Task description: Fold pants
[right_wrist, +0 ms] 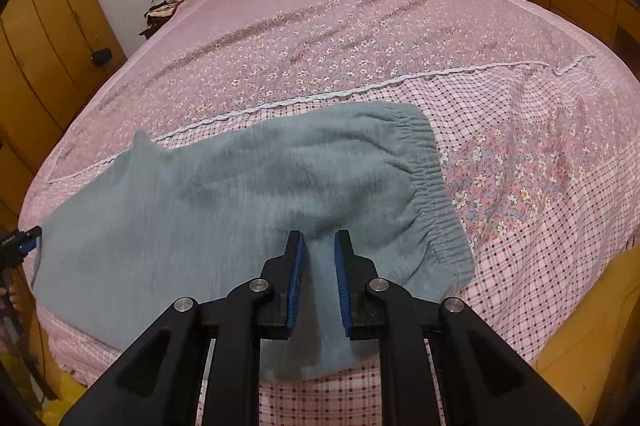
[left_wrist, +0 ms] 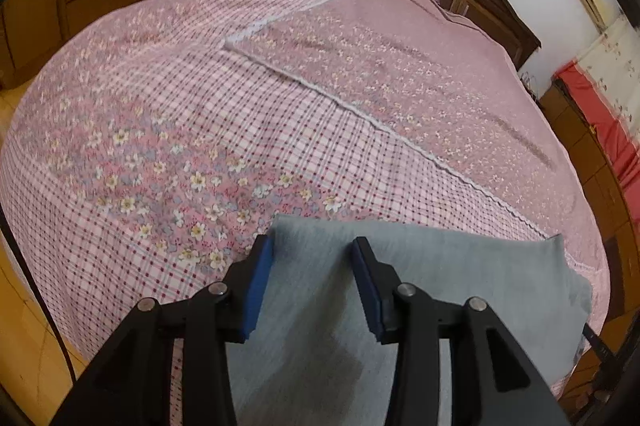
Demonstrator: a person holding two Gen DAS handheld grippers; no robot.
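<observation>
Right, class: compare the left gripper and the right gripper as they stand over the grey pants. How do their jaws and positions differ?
The left gripper has its jaws spread wide; the right gripper has its jaws much closer, though still apart. The left one is over a plain end of the pants; the right one sits near the elastic waistband. Both have blue pads, grey fabric lies between the fingers of each, and neither visibly pinches it.
</observation>
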